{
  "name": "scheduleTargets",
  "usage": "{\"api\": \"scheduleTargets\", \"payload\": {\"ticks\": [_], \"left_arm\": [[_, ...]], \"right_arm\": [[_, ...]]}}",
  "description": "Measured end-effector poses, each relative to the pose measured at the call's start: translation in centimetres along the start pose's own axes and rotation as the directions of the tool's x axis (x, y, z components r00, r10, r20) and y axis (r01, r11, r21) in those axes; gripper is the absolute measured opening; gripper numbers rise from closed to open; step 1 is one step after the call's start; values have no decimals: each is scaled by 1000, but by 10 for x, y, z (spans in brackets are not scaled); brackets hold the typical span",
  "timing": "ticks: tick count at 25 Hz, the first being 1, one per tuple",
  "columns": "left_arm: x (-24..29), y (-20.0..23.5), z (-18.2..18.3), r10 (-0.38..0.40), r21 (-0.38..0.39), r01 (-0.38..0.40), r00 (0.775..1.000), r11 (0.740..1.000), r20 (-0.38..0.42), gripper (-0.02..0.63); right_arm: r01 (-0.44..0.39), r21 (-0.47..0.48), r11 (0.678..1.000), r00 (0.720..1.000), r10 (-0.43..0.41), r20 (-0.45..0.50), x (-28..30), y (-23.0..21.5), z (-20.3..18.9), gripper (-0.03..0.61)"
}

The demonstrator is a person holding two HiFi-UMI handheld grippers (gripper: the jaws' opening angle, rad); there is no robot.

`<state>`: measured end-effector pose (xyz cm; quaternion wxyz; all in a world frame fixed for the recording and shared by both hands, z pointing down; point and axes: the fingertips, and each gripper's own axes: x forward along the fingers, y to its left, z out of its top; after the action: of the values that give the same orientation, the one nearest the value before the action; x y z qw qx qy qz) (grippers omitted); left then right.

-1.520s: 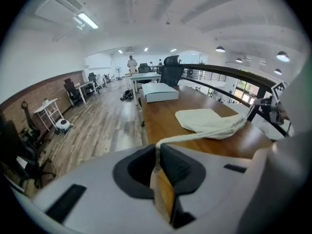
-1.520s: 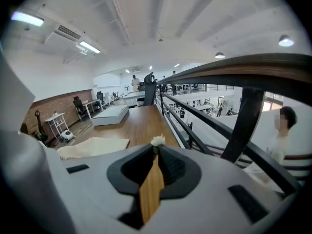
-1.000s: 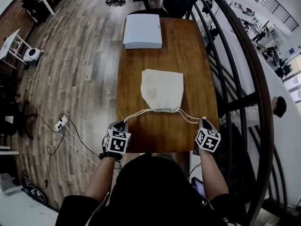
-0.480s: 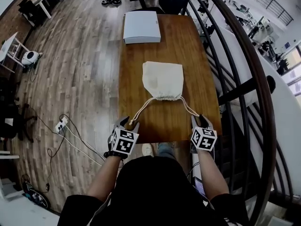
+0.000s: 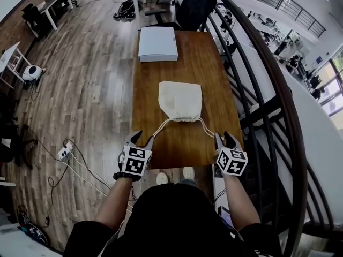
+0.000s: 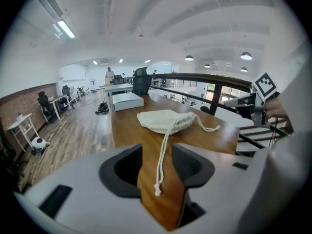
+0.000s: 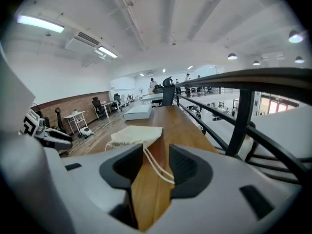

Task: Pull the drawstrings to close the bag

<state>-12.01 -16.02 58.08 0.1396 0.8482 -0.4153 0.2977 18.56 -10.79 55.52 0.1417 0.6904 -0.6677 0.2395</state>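
Note:
A cream cloth bag (image 5: 180,100) lies mid-table with its mouth gathered tight toward me. Its two white drawstrings lie slack on the wood, the left cord (image 5: 158,128) and the right cord (image 5: 206,128). My left gripper (image 5: 142,137) hovers over the near edge. Its jaws have just been opening, and its cord (image 6: 163,152) runs along the table below the gap, knot end free, not pinched. My right gripper (image 5: 224,137) has also just been opening; its cord (image 7: 156,167) passes under the gap, untouched. The bag (image 6: 163,121) sits ahead of both.
A flat white box (image 5: 158,43) rests at the far end of the wooden table (image 5: 182,151), with a dark chair (image 5: 195,4) behind it. A black curved railing (image 5: 268,90) runs close along the right side. Cables and a power strip (image 5: 64,151) lie on the floor at left.
Both grippers have let go of the cords, opened, and risen back toward me at the near edge. The cords, pulled wide before, now lie slack and point forward.

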Motion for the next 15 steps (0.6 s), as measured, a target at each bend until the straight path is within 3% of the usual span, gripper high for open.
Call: {"api": "scheduleTargets", "payload": {"ticks": [6,12,15], "left_arm": [[-21,24,65,77,-48,-70,982,996,174,176],[-44,35,120,182,-64,-171,926,983,331,75],[-54,28,144,185,-106,-155,899,982,397,45]], "right_arm": [[-47,-10,999,989,48,139,-10,-8,70,139],[-137,-20,990,951,137,277,-25,-13,127,85],[-179,-44,983,930,184,318,-32,-14,146,77]]}}
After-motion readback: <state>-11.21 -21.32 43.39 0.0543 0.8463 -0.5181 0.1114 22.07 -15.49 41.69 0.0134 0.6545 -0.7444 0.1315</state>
